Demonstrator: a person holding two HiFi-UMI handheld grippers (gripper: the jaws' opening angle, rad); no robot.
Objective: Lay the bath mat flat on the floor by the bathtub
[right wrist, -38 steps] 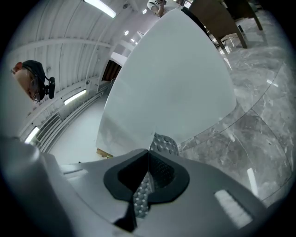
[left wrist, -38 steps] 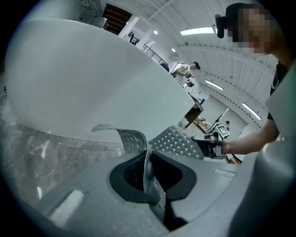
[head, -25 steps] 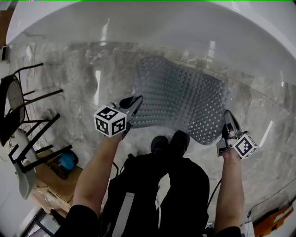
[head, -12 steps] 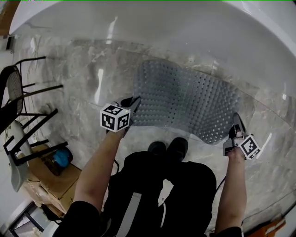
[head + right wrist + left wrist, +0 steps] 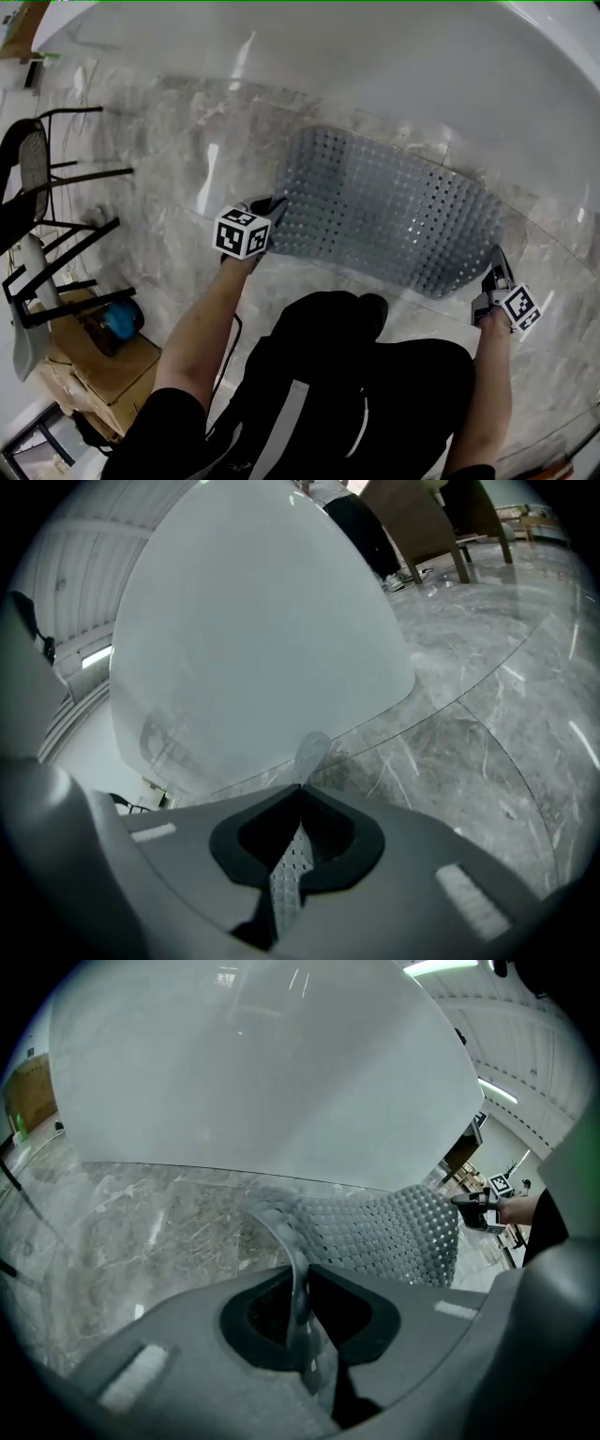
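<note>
Bath mat [image 5: 384,220]: grey, perforated, spread almost flat on the marble floor [image 5: 169,206], alongside the white bathtub [image 5: 375,66]. Near-left corner curls up between the jaws of the left gripper [image 5: 275,204], which have just been opening. Near-right corner is pinched in the right gripper [image 5: 495,260].

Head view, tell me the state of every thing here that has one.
mat: spread nearly flat on the floor, both near corners raised in the grippers.
left gripper: on one mat corner, jaws have just been opening.
right gripper: shut on the other mat corner.
</note>
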